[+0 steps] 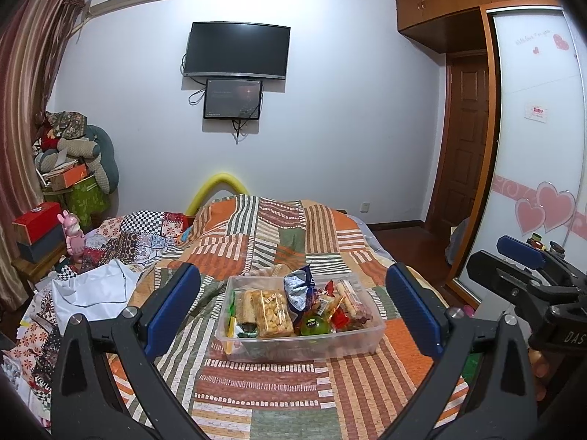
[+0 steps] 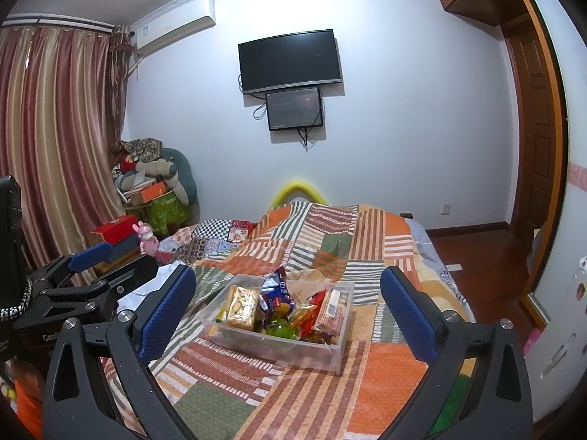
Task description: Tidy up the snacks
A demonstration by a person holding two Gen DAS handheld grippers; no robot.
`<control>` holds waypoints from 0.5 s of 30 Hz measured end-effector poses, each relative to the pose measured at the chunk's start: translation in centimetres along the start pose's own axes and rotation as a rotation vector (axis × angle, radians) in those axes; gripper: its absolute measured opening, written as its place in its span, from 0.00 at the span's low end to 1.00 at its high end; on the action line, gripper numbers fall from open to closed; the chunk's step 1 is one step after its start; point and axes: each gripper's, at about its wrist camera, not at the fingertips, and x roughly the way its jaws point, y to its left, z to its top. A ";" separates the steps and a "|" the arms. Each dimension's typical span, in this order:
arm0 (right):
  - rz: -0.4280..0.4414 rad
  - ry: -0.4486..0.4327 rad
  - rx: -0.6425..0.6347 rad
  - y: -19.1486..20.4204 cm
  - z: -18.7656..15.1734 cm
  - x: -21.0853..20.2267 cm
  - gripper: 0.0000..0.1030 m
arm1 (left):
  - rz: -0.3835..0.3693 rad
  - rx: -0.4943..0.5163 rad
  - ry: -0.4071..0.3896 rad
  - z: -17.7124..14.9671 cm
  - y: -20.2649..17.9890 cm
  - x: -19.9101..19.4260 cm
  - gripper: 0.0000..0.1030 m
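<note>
A clear plastic box (image 1: 361,337) full of snacks sits on the patchwork bedspread (image 1: 256,385). Inside are a packet of yellow crackers (image 1: 273,313), a blue-and-white bag (image 1: 299,291), a green round cup (image 1: 313,326) and red wrappers. The box also shows in the right wrist view (image 2: 304,354). My left gripper (image 1: 293,311) is open and empty, held above and in front of the box. My right gripper (image 2: 290,311) is open and empty, also in front of the box. Each gripper appears at the side of the other's view: the right one (image 1: 528,267), the left one (image 2: 99,260).
A white cloth (image 1: 99,289) and patterned fabrics lie on the left of the bed. A bedside table (image 1: 36,264) holds a red box (image 1: 36,222) and a pink toy (image 1: 75,234). A wardrobe (image 1: 535,128) stands at the right, a TV (image 1: 236,51) on the far wall.
</note>
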 end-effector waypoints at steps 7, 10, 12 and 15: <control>-0.008 0.000 0.009 -0.3 -0.1 0.1 1.00 | -0.011 -0.004 -0.001 -0.1 0.0 0.0 0.99; -0.008 0.001 0.012 -0.4 -0.1 0.2 1.00 | -0.019 -0.004 -0.009 -0.1 0.1 -0.1 0.99; -0.008 0.001 0.014 -0.4 -0.2 0.2 1.00 | -0.012 -0.001 -0.014 -0.1 0.1 -0.2 0.99; -0.005 0.005 0.013 -0.4 -0.3 0.2 1.00 | -0.012 -0.005 -0.015 -0.2 0.1 -0.2 0.99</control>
